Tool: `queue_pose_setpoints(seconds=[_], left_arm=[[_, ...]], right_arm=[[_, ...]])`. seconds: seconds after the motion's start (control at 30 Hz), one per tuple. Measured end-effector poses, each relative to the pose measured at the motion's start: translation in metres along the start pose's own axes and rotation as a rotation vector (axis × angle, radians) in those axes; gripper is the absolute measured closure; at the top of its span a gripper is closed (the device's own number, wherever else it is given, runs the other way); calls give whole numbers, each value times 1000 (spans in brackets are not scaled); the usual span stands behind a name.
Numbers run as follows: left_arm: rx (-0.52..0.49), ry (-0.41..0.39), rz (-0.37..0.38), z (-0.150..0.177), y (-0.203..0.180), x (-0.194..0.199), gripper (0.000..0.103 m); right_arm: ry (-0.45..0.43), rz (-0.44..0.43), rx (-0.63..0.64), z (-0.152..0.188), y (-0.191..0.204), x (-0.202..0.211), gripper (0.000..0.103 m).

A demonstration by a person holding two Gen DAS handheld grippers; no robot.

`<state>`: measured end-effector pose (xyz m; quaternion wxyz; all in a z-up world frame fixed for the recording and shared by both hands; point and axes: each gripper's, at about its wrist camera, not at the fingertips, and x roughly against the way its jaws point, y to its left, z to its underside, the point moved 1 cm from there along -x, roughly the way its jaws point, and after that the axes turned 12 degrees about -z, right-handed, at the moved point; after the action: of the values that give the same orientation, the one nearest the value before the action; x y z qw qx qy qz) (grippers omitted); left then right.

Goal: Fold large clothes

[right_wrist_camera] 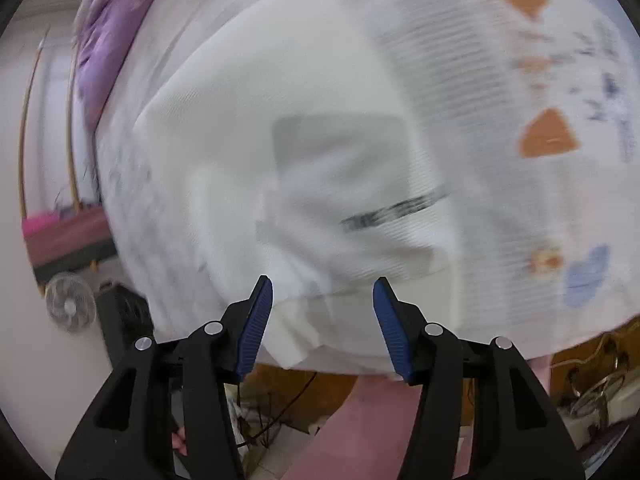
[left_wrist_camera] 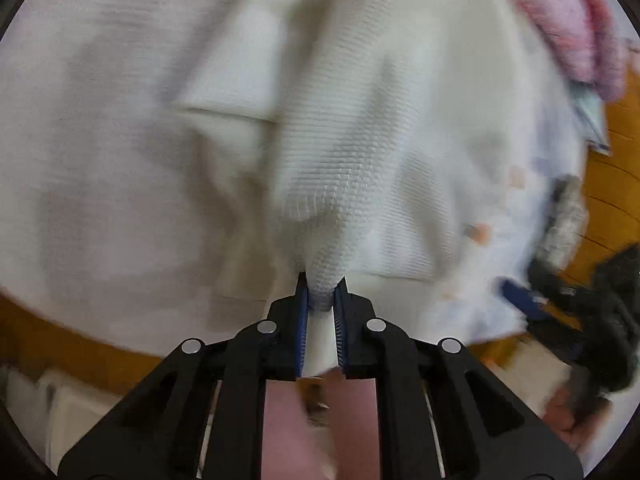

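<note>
The left gripper (left_wrist_camera: pixel 322 300) has its fingers squeezed on a corner of the white knit garment (left_wrist_camera: pixel 348 128), which lies on the patterned sheet (right_wrist_camera: pixel 560 200), probably so it can be pulled over into a fold. The right gripper (right_wrist_camera: pixel 323 320) has its fingers wide apart at the garment's near edge, holding nothing.

A patterned sheet (right_wrist_camera: pixel 560 200) covers the surface; on it lie the white knit garment (right_wrist_camera: pixel 280 100) and a pink-purple cloth (right_wrist_camera: pixel 108 52).
</note>
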<state>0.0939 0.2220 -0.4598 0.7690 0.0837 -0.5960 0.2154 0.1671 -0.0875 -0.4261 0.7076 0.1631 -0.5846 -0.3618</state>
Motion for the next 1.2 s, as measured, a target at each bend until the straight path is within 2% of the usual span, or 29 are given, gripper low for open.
queue_pose_setpoints(seconds=[0.03, 0.07, 0.1, 0.2, 0.3, 0.37, 0.47, 0.57, 0.6, 0.63, 0.67, 0.7, 0.73, 0.77, 0.8, 0.83, 0.9, 0.97, 1.0, 1.03, 1.1, 1.13, 1.17, 1.2], left_arm=[[23, -41, 37, -1, 5, 15, 92], [37, -76, 64, -1, 10, 32, 91], [44, -106, 53, -2, 17, 50, 91], [50, -159, -9, -6, 36, 74, 91], [39, -120, -94, -14, 48, 56, 91], [1, -75, -155, -22, 50, 16, 89], [-65, -42, -274, -40, 39, -38, 82], [-96, -23, -333, -48, 29, -20, 78], [-112, -44, -347, -48, 27, -8, 73], [-139, -98, -406, -45, 26, 13, 52], [-147, -127, -458, -43, 25, 25, 39], [-136, -172, -532, -40, 27, 42, 35], [-110, -221, -563, -39, 27, 60, 37], [-96, -240, -533, -39, 25, 69, 39], [-81, -252, -434, -39, 19, 78, 54], [-83, -248, -378, -41, 11, 79, 74], [-141, -236, -325, -46, -15, 68, 86], [-198, -231, -352, -56, -30, 41, 93], [-174, -208, -385, -69, -27, 17, 97], [-126, -188, -370, -82, -17, -1, 99], [-27, -157, -261, -104, 4, -22, 99], [0, -132, -233, -109, 8, -21, 99], [-10, -114, -229, -111, 6, -13, 100], [-38, -133, -242, -111, 3, -2, 100]], right_arm=[[-16, 9, 17, -2, 2, 5, 71], [-29, 20, 39, -6, 4, 11, 78], [-42, 39, 62, -9, 6, 17, 83], [-57, 10, 82, -11, 15, 16, 83], [-54, 17, 123, -19, 24, 11, 83], [-30, 60, 177, -27, 28, -2, 83], [17, 121, 173, -39, 17, -16, 83], [27, 105, 173, -44, 22, -14, 83], [22, 107, 188, -44, 24, -10, 83], [17, 116, 202, -44, 26, -5, 81], [14, 123, 210, -46, 27, -3, 81], [14, 113, 217, -50, 29, -2, 81], [17, 105, 222, -52, 29, -3, 81], [19, 108, 224, -54, 31, -5, 81], [20, 124, 224, -60, 31, -11, 81], [22, 131, 225, -63, 31, -15, 81], [8, 136, 227, -71, 35, -22, 83], [-17, 134, 231, -80, 40, -24, 83], [-46, 139, 249, -88, 47, -27, 83], [-68, 157, 270, -94, 51, -30, 83], [-110, 214, 298, -111, 51, -44, 83], [-89, 235, 290, -124, 42, -62, 83], [-72, 258, 270, -132, 33, -74, 83], [-56, 270, 219, -142, 23, -84, 84]])
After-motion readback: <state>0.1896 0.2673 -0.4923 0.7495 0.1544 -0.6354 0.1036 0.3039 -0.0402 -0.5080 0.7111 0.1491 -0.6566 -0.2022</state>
